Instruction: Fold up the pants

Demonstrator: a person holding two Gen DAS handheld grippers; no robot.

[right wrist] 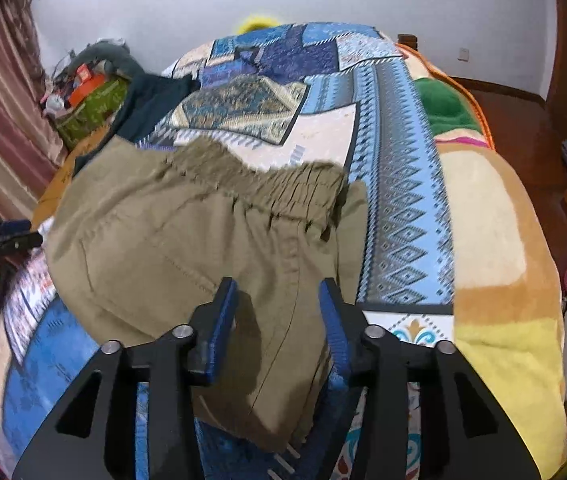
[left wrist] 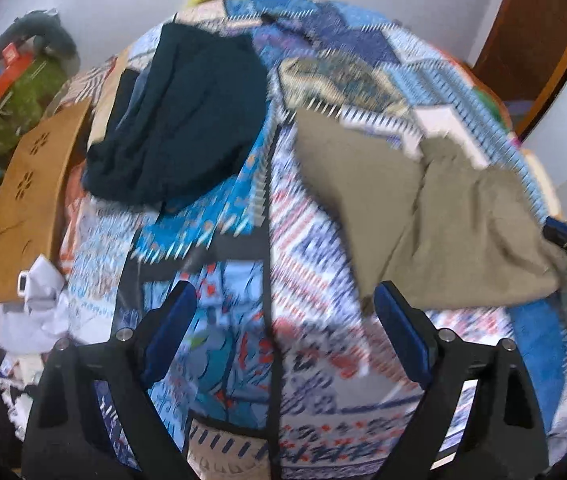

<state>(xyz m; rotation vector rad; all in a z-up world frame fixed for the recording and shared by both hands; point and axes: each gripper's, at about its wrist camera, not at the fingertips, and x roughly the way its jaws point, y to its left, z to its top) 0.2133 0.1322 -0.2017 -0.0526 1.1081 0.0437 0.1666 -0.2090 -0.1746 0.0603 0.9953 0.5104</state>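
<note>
One fold looks done: khaki pants (right wrist: 187,240) lie doubled on the bed (right wrist: 403,208), waistband at 12 o'clock. Left gripper (left wrist: 283,320) spread, empty, pants at 2 o'clock. Right gripper (right wrist: 279,320) half-spread over the cloth, not pinching. Further folds remain.

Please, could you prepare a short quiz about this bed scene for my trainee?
1. Fill in: seen from the right claw, the gathered elastic waistband is on the ___ side of the khaki cotton pants.
2. What else lies on the blue patchwork bedspread? A) a dark teal folded garment B) a red sweater C) striped socks
3. True or false: the left claw is shut on the pants.

Key: 1 far; 2 A; 3 false, it stands open above the bedspread.
</note>
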